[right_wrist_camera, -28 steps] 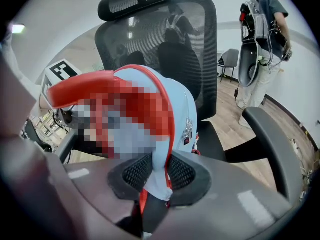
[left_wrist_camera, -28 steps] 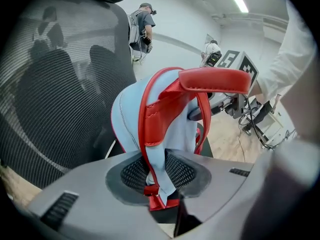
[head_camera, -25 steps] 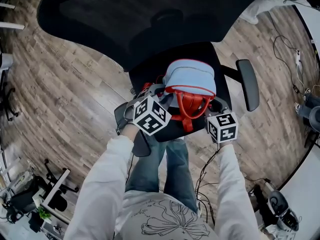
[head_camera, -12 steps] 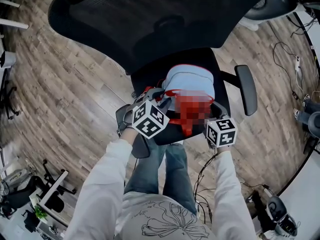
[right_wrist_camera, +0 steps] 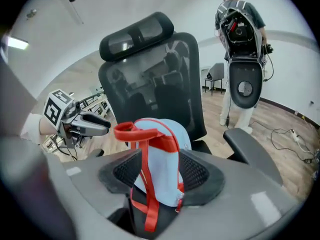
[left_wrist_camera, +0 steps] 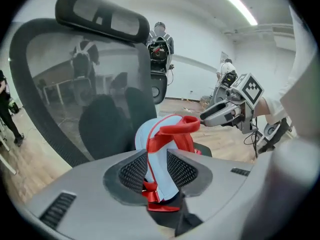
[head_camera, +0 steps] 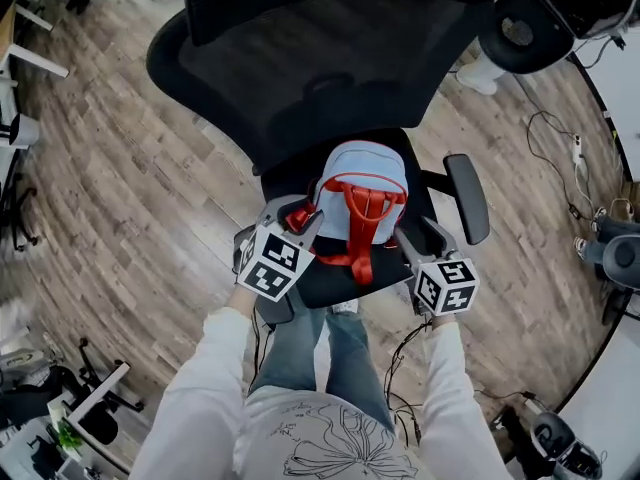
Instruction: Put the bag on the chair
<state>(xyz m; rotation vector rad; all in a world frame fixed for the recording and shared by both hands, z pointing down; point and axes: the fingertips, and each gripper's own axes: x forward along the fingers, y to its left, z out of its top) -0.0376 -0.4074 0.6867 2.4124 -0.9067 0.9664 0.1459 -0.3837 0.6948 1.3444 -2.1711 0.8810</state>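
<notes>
A light-blue bag (head_camera: 362, 173) with red straps and a red top handle stands upright on the black office chair's seat (head_camera: 300, 173). My left gripper (head_camera: 292, 215) is at the bag's left side and my right gripper (head_camera: 412, 236) at its right, both near the seat's front. Both pairs of jaws are opening. In the left gripper view the bag (left_wrist_camera: 144, 134) shows between that gripper's (left_wrist_camera: 156, 169) pads, which do not press on it. The right gripper view shows the bag (right_wrist_camera: 177, 131) likewise between the right gripper's (right_wrist_camera: 157, 171) spread pads.
The tall mesh backrest (head_camera: 320, 68) rises behind the bag. A right armrest (head_camera: 467, 198) juts out beside the seat. Cables (head_camera: 405, 353) trail on the wooden floor by my legs. Another chair (head_camera: 525, 28) stands at top right, and desks line the left edge.
The bag has settled lower on the seat. Both grippers have let go of it and drawn slightly back and apart, and the red handle now stands free.
</notes>
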